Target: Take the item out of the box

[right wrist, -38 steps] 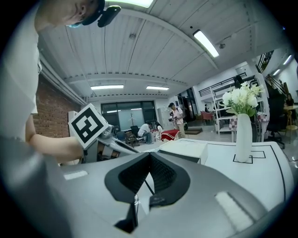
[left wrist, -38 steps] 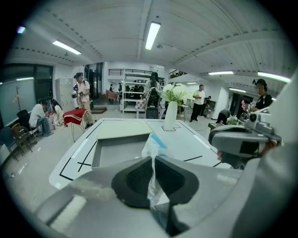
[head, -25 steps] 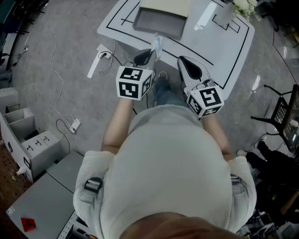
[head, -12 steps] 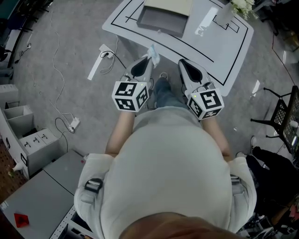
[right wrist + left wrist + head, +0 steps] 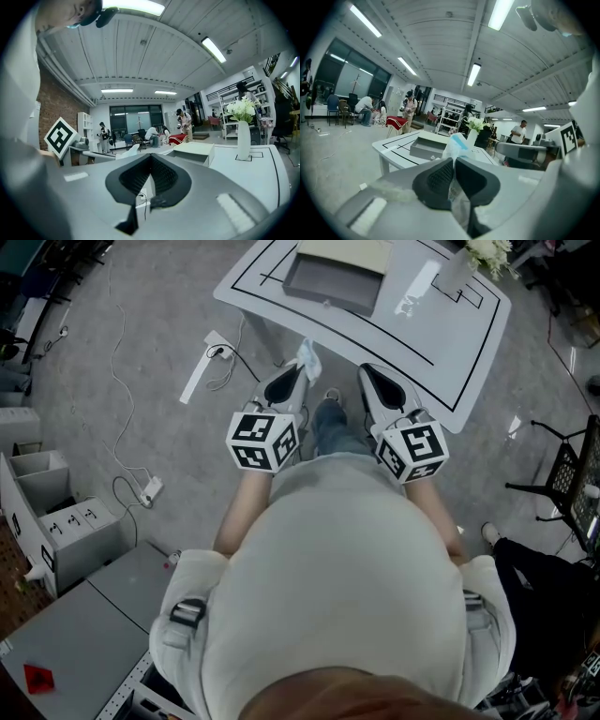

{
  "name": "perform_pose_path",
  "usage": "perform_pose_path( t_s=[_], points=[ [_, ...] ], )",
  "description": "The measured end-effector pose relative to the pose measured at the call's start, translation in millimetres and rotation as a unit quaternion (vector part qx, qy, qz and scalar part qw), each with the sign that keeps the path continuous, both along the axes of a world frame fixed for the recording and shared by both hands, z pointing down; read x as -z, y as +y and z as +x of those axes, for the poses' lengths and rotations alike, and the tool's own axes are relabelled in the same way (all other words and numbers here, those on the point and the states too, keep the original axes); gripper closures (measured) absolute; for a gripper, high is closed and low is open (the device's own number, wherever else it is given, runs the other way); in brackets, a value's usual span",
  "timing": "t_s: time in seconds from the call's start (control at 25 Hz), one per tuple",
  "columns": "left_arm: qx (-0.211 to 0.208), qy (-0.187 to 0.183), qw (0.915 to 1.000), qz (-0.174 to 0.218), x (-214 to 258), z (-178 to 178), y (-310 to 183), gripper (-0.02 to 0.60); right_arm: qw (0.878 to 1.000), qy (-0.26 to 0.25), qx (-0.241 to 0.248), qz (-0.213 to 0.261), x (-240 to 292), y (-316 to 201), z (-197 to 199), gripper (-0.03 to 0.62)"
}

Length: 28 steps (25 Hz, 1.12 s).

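Clear plastic packet [image 5: 456,143] with a blue edge, clamped between the jaws of the left gripper [image 5: 453,161], sticking up past the tips. Held just short of the near edge of the white table [image 5: 441,324], out of the open grey box [image 5: 323,298] at the far side and well apart from it. Right gripper [image 5: 151,157] alongside, jaws together, nothing between them.

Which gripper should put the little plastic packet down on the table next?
Probably the left gripper: it is clamped on the clear plastic packet with a blue top. The right gripper is empty, its jaws together.
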<state>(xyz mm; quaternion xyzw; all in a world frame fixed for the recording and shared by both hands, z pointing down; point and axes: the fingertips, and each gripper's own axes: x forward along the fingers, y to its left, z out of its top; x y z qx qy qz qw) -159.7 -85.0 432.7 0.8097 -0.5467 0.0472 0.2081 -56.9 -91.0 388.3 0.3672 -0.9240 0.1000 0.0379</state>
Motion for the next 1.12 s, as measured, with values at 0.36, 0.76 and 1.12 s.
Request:
perform_pose_path(
  t_s=[0.36, 0.76, 1.12],
  points=[
    [-0.003, 0.001, 1.0000, 0.003, 3, -1, -5, 0.561, 1.000, 0.003, 0.000, 0.004, 2, -3, -4, 0.597],
    [-0.004, 0.001, 1.0000, 0.000, 1, -2, -9, 0.561, 1.000, 0.003, -0.003, 0.002, 0, -7, -3, 0.597],
    [-0.006, 0.002, 1.0000, -0.003, 0, -2, -16, 0.561, 1.000, 0.009, -0.003, 0.003, 1, -13, -4, 0.597]
  ],
)
